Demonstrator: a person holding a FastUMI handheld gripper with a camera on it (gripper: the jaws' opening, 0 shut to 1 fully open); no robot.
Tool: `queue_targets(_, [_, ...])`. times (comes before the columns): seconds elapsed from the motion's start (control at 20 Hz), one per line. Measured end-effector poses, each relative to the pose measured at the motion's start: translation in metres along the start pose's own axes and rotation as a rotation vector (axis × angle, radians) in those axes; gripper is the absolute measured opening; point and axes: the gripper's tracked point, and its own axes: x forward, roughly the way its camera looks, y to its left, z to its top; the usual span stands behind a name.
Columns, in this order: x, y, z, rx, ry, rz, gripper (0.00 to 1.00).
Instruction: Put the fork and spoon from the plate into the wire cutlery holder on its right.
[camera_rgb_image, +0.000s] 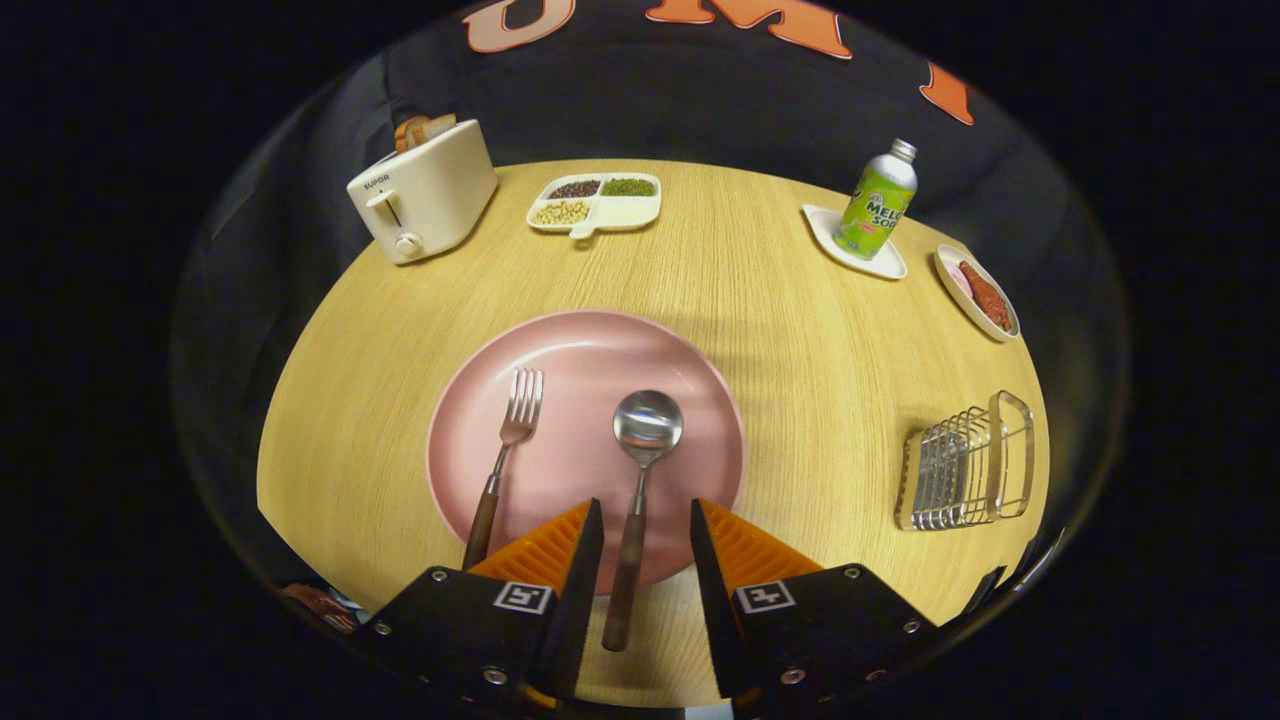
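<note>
Hand-held gripper (646, 525) spread, fingers either side of spoon (640, 470) handle, not touching. Spoon and fork (505, 460) on plate (590, 350); fork left of spoon. Holder (965, 465) right of plate, well apart.

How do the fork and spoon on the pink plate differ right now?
The steel fork with a brown wooden handle lies beside the left finger, outside the open gripper; the matching round-bowled steel spoon has its handle between the fingers. Both rest on the pink round plate, handles overhanging its rim.
</note>
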Motion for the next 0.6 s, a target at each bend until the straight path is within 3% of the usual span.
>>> queue_targets(0.35, [0.027, 0.007, -0.013, 0.002, 0.087, -0.018, 0.19])
queue_targets(0.6, [0.029, 0.01, -0.009, 0.002, 0.085, -0.018, 0.1])
